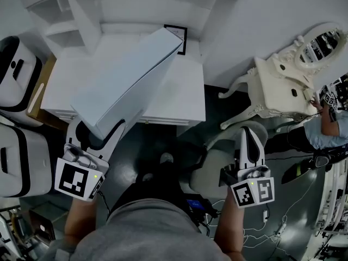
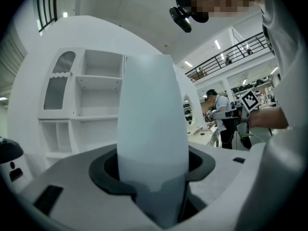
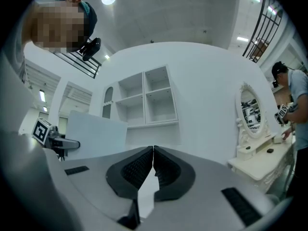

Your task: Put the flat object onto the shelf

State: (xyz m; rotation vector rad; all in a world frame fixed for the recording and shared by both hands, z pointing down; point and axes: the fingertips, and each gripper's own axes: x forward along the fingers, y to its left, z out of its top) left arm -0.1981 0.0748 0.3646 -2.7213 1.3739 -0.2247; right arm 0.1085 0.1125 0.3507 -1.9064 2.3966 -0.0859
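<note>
A large flat white box (image 1: 128, 83) slants up over the white desk (image 1: 179, 99), its lower end between the jaws of my left gripper (image 1: 98, 132), which is shut on it. In the left gripper view the box (image 2: 151, 129) rises from the dark pads and hides the middle of the scene. The white shelf unit (image 1: 81, 15) stands behind the desk, its open compartments (image 2: 96, 100) facing me. My right gripper (image 1: 249, 132) hovers to the right of the desk, shut with nothing held, its pads meeting (image 3: 153, 160). From there the box (image 3: 94, 131) shows at the left, the shelves (image 3: 149, 97) straight ahead.
An ornate cream dressing table with an oval mirror (image 1: 288, 86) stands at the right, with a person (image 1: 329, 126) beside it. Black-and-white cases (image 1: 16, 69) sit left of the desk. A black frame (image 1: 176, 34) leans at the desk's back. Cables (image 1: 272, 227) lie on the dark floor.
</note>
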